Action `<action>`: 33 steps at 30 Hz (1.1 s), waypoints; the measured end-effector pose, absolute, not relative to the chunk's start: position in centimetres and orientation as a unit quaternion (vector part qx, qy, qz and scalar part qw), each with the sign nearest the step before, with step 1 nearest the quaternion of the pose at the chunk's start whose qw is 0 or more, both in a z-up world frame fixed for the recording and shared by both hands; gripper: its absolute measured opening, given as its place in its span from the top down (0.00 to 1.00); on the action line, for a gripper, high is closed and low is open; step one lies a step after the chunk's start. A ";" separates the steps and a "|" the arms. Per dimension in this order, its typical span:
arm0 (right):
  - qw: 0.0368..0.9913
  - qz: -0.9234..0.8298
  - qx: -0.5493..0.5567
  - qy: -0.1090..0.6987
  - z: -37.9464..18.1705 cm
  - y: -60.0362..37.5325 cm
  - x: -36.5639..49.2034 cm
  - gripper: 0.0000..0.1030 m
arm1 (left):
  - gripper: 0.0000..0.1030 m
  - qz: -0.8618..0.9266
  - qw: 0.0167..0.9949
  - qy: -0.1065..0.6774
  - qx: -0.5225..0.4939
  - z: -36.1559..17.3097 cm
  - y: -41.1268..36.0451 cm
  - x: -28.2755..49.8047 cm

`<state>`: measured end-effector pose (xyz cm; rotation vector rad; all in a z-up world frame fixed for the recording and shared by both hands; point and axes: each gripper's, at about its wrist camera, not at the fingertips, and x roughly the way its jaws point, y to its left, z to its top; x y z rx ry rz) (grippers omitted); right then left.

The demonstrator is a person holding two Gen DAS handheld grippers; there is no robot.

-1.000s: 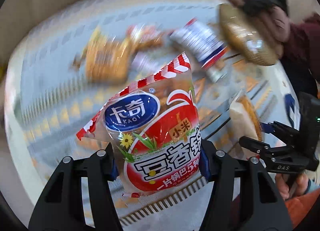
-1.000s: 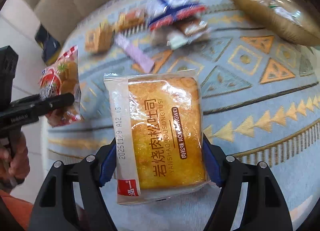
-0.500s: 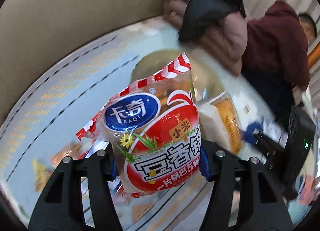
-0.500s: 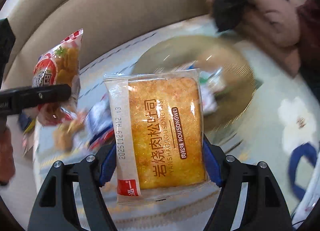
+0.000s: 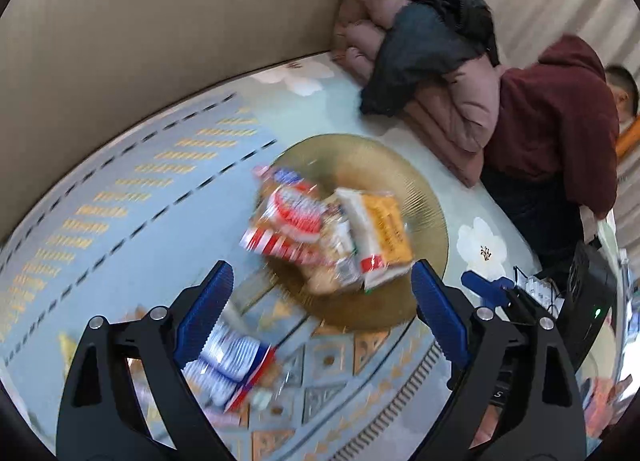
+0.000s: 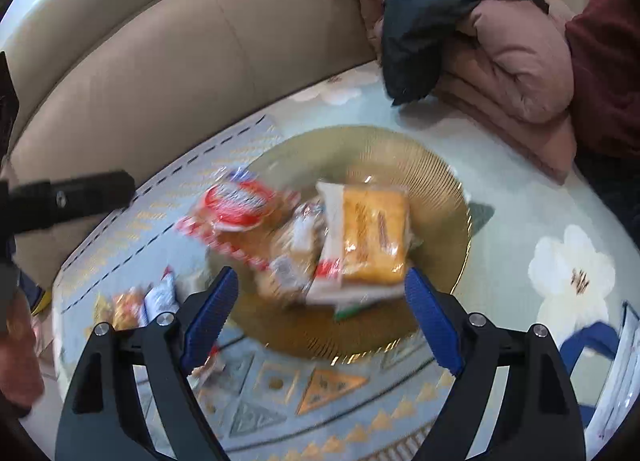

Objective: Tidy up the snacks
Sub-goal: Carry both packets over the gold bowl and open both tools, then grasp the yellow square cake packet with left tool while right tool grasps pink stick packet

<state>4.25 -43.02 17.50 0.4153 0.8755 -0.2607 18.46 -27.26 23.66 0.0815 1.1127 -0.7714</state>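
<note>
A gold ribbed plate (image 5: 420, 197) (image 6: 440, 181) sits on the patterned cloth. On it lie a red-and-white snack bag (image 5: 288, 221) (image 6: 232, 213), an orange toast pack (image 5: 380, 233) (image 6: 368, 237) and other small packets, all blurred. My left gripper (image 5: 320, 317) is open and empty just in front of the plate. My right gripper (image 6: 320, 313) is open and empty over the plate's near rim. The left gripper also shows at the left edge of the right wrist view (image 6: 72, 197).
Loose snacks lie on the cloth left of the plate: a blue-and-white pack (image 5: 232, 357) and small packets (image 6: 140, 301). A beige sofa back (image 5: 160, 41) runs behind. Folded jackets (image 5: 432, 61) and a person in maroon (image 5: 552, 113) sit at the right.
Both grippers have opened and let go of their packs. The red-and-white bag and the toast pack now lie on the gold plate.
</note>
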 end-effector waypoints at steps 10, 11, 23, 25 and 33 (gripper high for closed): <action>0.897 -0.008 0.126 0.424 24.5 -31.3 1.1 0.11 | 0.13 -0.253 0.785 0.564 -0.033 28.0 -12.3 12.2; 0.900 -0.003 0.117 0.421 24.9 -30.6 0.9 0.10 | 0.13 -0.242 0.792 0.560 -0.037 28.3 -10.9 11.5; 0.889 0.057 0.072 0.448 21.8 -25.2 -0.5 0.09 | 0.13 -0.099 0.792 0.589 -0.124 19.6 3.2 9.7; 0.881 0.058 0.074 0.464 20.2 -25.0 0.1 0.09 | 0.13 -0.096 0.781 0.599 -0.147 17.6 3.8 10.1; 0.854 0.047 0.094 0.509 14.1 -26.5 1.9 0.10 | 0.11 -0.073 0.730 0.623 -0.273 9.1 4.2 12.8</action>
